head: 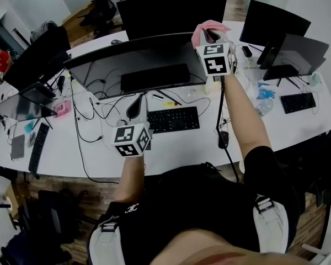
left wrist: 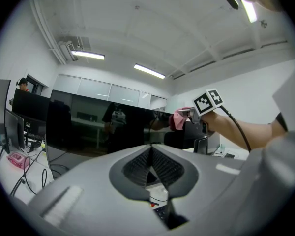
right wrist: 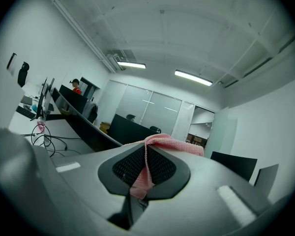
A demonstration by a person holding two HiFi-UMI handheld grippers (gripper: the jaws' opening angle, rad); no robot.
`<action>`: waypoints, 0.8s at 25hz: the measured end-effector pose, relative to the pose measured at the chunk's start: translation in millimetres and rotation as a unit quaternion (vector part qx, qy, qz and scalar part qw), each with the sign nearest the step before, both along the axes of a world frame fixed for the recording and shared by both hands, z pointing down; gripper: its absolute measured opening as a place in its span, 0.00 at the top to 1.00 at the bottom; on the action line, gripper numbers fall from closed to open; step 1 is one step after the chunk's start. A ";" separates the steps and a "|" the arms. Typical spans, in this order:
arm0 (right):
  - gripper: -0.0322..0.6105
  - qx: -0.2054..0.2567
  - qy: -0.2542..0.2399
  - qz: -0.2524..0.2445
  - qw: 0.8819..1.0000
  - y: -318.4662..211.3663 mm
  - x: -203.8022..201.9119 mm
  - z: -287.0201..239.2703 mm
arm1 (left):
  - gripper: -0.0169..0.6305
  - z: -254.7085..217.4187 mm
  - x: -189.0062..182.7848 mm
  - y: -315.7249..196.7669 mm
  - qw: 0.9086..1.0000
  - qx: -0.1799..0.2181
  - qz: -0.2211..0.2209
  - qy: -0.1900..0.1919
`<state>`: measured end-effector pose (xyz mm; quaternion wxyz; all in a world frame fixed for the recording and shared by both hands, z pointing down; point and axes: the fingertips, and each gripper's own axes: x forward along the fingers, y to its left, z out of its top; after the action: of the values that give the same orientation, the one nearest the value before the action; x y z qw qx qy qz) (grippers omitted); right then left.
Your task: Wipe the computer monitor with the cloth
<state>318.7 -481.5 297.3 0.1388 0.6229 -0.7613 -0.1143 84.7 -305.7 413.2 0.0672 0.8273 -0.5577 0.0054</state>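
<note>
Pink knitted cloth (head: 199, 33) sits pinched in the right gripper's (head: 211, 36) fingers at the wide black curved monitor's (head: 143, 68) upper right corner; its screen stretches leftward below. The left gripper (head: 137, 108), fingers closed and empty, hovers farther off.

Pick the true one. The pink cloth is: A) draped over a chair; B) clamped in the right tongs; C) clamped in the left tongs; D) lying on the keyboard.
B: the right gripper view shows the pink cloth pinched between the shut right tongs.
</note>
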 end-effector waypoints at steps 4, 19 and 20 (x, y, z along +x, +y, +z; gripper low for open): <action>0.94 0.002 -0.018 0.007 1.000 -2.7 26.6 0.3 | 0.90 -4.8 12.2 -1.1 1.000 0.004 -0.003 -0.014; 0.93 -0.004 -0.116 -0.003 0.993 -9.1 73.3 -2.3 | 0.90 7.7 15.1 -1.0 0.999 -0.017 -0.025 -0.019; 0.93 -0.003 -0.116 0.001 0.993 -8.6 76.9 -1.0 | 0.90 7.6 15.7 0.0 0.999 -0.016 -0.025 -0.020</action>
<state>395.5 -490.1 296.3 0.0515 0.6322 -0.7721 -0.0389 100.3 -305.7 420.8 0.0695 0.8115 -0.5795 0.0289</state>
